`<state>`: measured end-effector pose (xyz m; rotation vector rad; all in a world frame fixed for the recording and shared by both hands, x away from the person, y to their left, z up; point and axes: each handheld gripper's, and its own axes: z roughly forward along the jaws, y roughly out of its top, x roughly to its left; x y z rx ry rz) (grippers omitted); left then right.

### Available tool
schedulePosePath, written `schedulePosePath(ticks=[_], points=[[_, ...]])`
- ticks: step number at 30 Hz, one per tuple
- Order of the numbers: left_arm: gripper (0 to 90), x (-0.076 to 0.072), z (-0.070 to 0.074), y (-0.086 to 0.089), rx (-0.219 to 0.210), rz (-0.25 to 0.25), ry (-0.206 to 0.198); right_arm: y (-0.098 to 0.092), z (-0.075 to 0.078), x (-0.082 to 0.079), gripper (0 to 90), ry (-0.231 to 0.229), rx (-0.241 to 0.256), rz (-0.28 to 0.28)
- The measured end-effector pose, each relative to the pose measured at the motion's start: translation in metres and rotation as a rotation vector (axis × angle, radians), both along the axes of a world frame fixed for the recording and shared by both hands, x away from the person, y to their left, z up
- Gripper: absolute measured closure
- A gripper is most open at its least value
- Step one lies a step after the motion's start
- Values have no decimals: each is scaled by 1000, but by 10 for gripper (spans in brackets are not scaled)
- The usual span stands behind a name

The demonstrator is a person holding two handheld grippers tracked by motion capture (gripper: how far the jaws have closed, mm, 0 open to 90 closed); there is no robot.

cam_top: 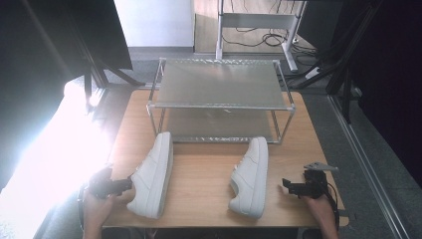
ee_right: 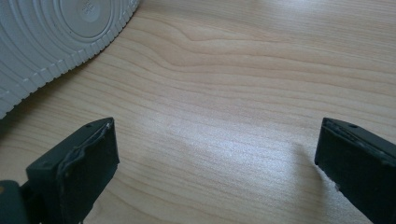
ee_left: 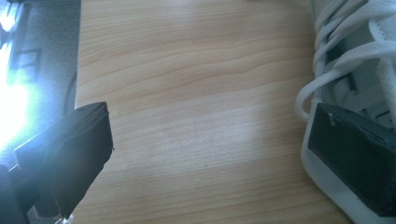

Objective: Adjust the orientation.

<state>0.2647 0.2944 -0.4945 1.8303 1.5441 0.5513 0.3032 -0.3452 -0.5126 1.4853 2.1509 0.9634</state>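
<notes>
Coming in from the bottom left of the high view, the person's left hand [cam_top: 94,206] holds the left gripper [cam_top: 117,185] just beside the left shoe [cam_top: 152,175], near its heel end. In the left gripper view the jaws stand wide apart with bare wood between them; the right jaw lies in front of the shoe's white laces [ee_left: 345,51], but I cannot tell if it touches them.

The left shoe is a white sneaker lying on its side on the wooden table [cam_top: 201,174], with its toe pointing toward the metal rack [cam_top: 219,84] at the far side. The rack has two shelves and stands on the table behind both shoes.

To the right, well apart from the first one, the right shoe [cam_top: 250,178] also lies on its side. In the right gripper view its ribbed grey sole [ee_right: 51,37] shows at the top left.

At the far right, the right gripper [cam_top: 294,186] is held by the right hand [cam_top: 318,199] near the table's right edge, close to the right shoe but not touching it. Its jaws are also wide apart, holding nothing.
</notes>
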Motion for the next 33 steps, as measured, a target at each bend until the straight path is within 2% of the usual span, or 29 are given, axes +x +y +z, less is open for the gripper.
schedulePosePath(ticks=[2, 9, 14, 17, 19, 23, 25, 26, 28, 33], points=[[0, 0, 3, -3, -21, -8, -14, 0, 0, 0, 5, 4, -1, 2], [0, 0, 11, -12, -44, -33, -45, 0, -1, 0, 14, 10, 6, 1], [0, 3, 14, -22, -43, -60, -46, 0, -1, 0, 16, 18, 9, 5], [0, 4, 16, -26, -61, -72, -49, 0, -1, 0, 16, 18, 10, 5], [0, 6, 15, -33, -45, -89, -45, 0, -2, 1, 16, 18, 11, 5], [0, 8, 15, -41, -42, -111, -39, 0, -2, 1, 16, 18, 10, 5], [0, 10, 16, -46, -84, -138, -54, 0, -2, 1, 16, 18, 11, 6], [0, 10, 16, -46, -84, -138, -54, 0, -2, 1, 16, 18, 11, 6], [0, 11, 17, -52, -116, -164, -65, 0, -2, 1, 16, 18, 11, 6], [0, 14, 19, -72, -133, -225, -78, -1, -1, 0, 28, 15, 15, 6]])
